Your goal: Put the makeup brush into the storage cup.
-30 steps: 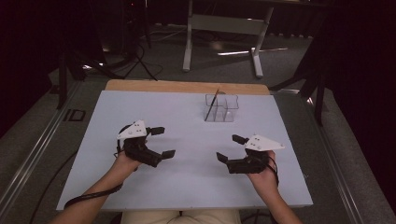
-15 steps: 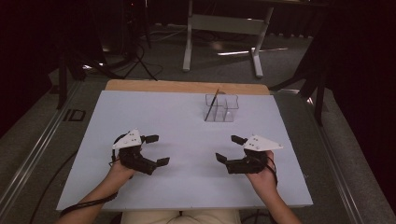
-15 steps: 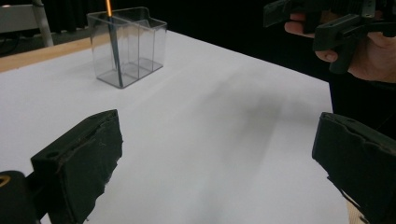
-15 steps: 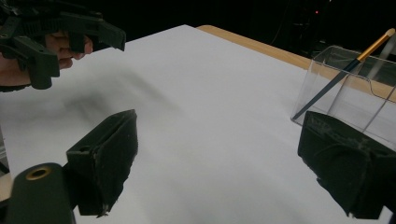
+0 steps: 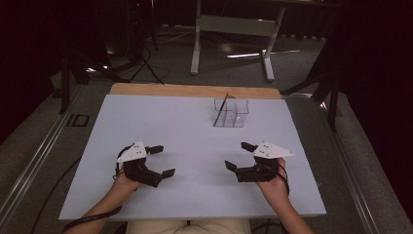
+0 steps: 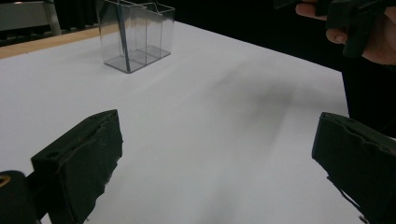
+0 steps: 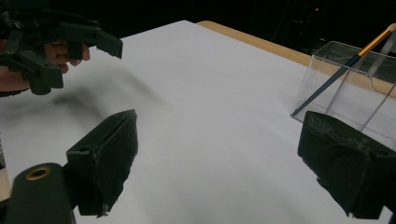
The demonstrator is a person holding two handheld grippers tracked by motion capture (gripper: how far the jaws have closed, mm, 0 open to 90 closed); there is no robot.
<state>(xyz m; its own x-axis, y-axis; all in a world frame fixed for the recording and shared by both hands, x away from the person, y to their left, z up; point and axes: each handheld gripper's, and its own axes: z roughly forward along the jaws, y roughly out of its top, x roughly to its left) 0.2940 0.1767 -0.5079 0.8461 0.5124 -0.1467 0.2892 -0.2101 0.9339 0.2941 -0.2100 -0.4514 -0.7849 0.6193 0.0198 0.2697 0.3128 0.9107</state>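
**Status: pencil seated in organiser, both grippers idle and empty**

The left gripper (image 5: 159, 161) and the right gripper (image 5: 238, 156) sit low over the near half of the white table (image 5: 170, 122), one to each side, well apart from each other. Each gripper has its jaws spread wide, and nothing lies between them; in both gripper views only bare table surface shows in the gap.

The nearest object is a clear organiser (image 5: 231, 113) with several compartments, standing upright toward the far edge of the table, ahead of the right gripper. A dark pencil (image 7: 343, 67) with a gold end leans inside one end compartment, its lower tip on the organiser floor and its gold end above the rim. Neither gripper touches the organiser or the pencil.

Assessment: the placement of the pencil appears complete, since it rests fully inside the container and no loose item is visible on the table. No remaining step is evident.
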